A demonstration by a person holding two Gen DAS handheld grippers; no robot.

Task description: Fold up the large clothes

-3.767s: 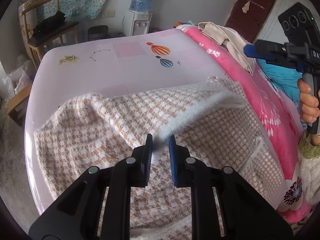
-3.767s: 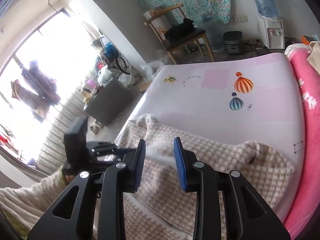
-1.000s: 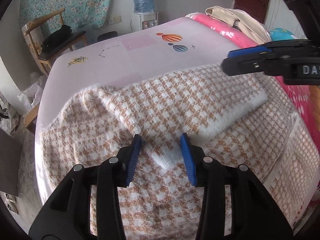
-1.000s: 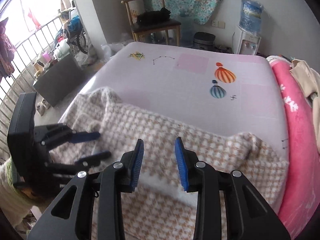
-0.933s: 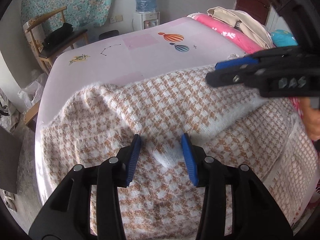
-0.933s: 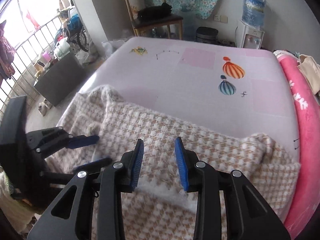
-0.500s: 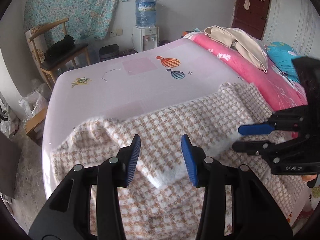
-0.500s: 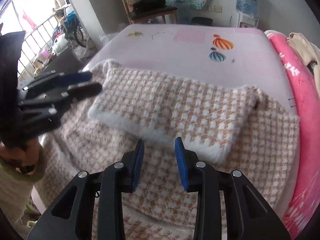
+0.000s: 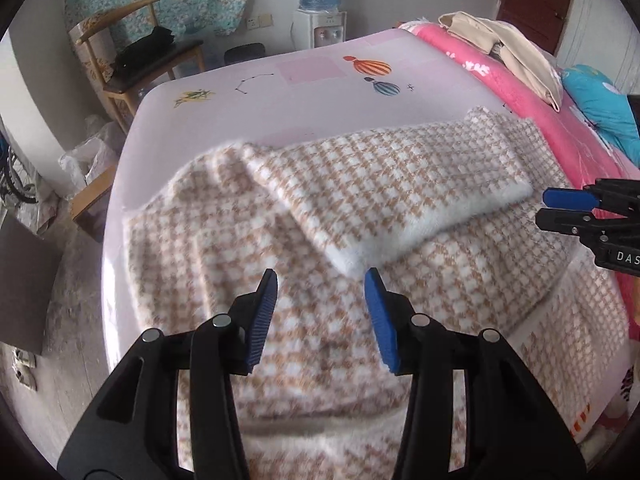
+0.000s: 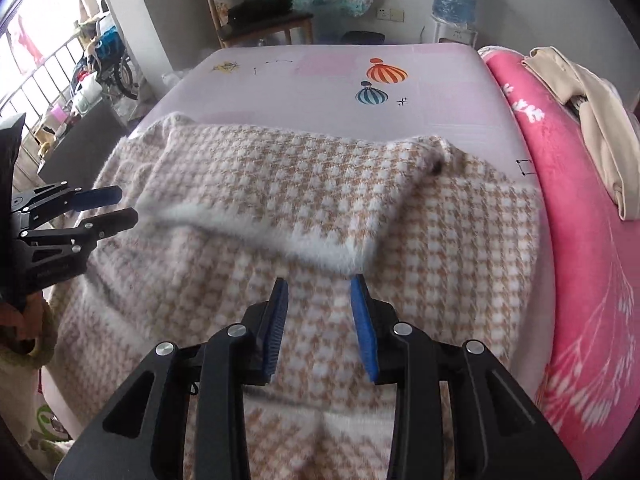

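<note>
A large tan-and-white houndstooth knit garment (image 9: pixel 224 264) (image 10: pixel 460 240) lies spread on the pale pink bed sheet (image 9: pixel 312 92) (image 10: pixel 320 84). Its upper part is folded over as a flap (image 9: pixel 392 184) (image 10: pixel 272 184) with a white fuzzy hem facing me. My left gripper (image 9: pixel 321 276) hovers just short of the flap's near corner. Its jaws are opening, with nothing between them. My right gripper (image 10: pixel 319 280) hovers just short of the hem's other end, jaws also opening and empty. Each gripper shows in the other's view: the right (image 9: pixel 572 208), the left (image 10: pixel 100 208).
A pink floral blanket (image 9: pixel 532 92) (image 10: pixel 584 200) runs along the bed's right side, with a beige garment (image 9: pixel 508 52) (image 10: pixel 592 112) and a blue pillow (image 9: pixel 600 104) on it. Beyond the bed stand a wooden chair (image 9: pixel 132 60) and a water dispenser (image 9: pixel 320 12). The bed edge drops off at left.
Both grippers have let go of the white hem they held between their fingers and have drawn back. The flap now lies flat across the garment.
</note>
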